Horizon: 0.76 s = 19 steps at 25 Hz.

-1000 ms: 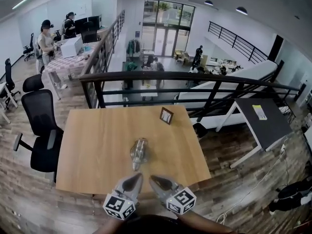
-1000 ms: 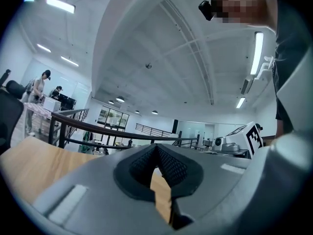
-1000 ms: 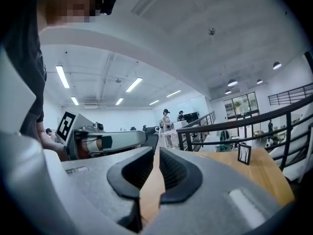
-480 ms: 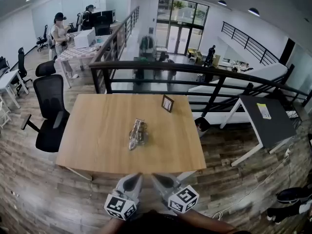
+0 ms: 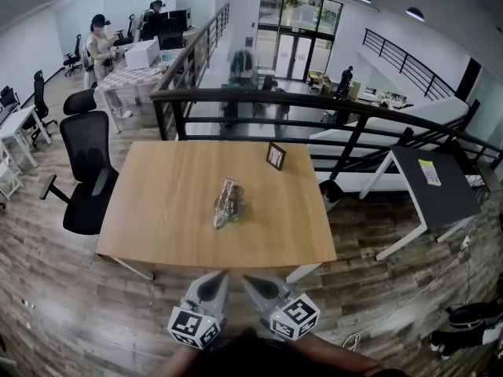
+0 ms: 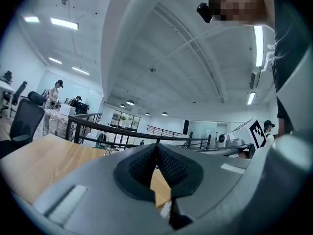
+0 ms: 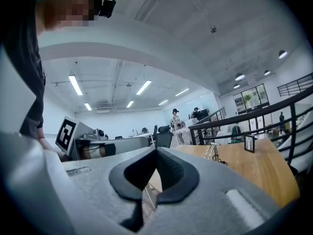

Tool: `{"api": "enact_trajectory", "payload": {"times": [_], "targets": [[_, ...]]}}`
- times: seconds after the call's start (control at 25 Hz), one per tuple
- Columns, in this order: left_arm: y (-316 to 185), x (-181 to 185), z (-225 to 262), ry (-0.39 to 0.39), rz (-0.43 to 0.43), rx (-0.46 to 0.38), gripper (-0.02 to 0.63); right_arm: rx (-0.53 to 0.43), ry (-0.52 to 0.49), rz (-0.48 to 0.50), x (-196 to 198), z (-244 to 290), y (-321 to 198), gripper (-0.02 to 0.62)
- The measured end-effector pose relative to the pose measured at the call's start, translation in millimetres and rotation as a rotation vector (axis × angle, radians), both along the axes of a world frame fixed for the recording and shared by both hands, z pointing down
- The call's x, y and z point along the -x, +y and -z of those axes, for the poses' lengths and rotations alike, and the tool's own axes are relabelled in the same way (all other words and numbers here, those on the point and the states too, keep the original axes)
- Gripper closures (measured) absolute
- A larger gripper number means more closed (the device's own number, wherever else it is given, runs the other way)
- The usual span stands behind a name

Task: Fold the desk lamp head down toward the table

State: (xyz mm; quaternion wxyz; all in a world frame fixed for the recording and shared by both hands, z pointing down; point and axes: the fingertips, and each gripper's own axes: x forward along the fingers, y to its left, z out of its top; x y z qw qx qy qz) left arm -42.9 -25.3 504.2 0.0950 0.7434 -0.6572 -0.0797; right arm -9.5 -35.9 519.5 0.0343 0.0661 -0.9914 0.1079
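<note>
**Spotter:** Where's the lamp from where you sit?

**Operator:** I see the desk lamp (image 5: 227,203) near the middle of the wooden table (image 5: 157,210), a small metal shape sitting low on the top. The little picture frame (image 5: 275,155) stands at about one o'clock from it, well apart, so nothing crowds it.

**Spotter:** And your tongs?

**Operator:** Both are at six o'clock from the lamp, off the table's near edge and well short of the lamp itself. The left gripper (image 5: 214,279) has its jaws pressed together with nothing between them. The right gripper (image 5: 251,281) is the same, pads meeting and empty. I hold them level and side by side, pointing at the lamp. I read that as a parked pose, since closed tips can't snag anything out here.

**Spotter:** So is the head down?

**Operator:** I judge it is, because the lamp looks collapsed toward the tabletop. It's small in my head view, though, and I can't make out the hinge. In the right gripper view it shows as thin wire just above the wood.

**Spotter:** Anything near you?

**Operator:** An office chair (image 5: 86,171) at nine o'clock of the table, apart from my arms.
</note>
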Motion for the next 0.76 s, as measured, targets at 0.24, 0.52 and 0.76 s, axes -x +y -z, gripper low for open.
{"api": "enact_trajectory", "payload": {"times": [0.24, 0.52, 0.76], "targets": [[1, -8, -1, 0.000, 0.010, -0.004, 0.604, -0.024, -0.003, 0.010, -7, 5, 2, 0.593], [-1, -14, 2, -0.009, 0.011, 0.004, 0.604, -0.017, -0.011, 0.017, -13, 5, 0, 0.592], [-7, -24, 5, -0.011, 0.004, 0.008, 0.604, -0.017, -0.020, 0.014, -20, 10, -7, 0.592]]}}
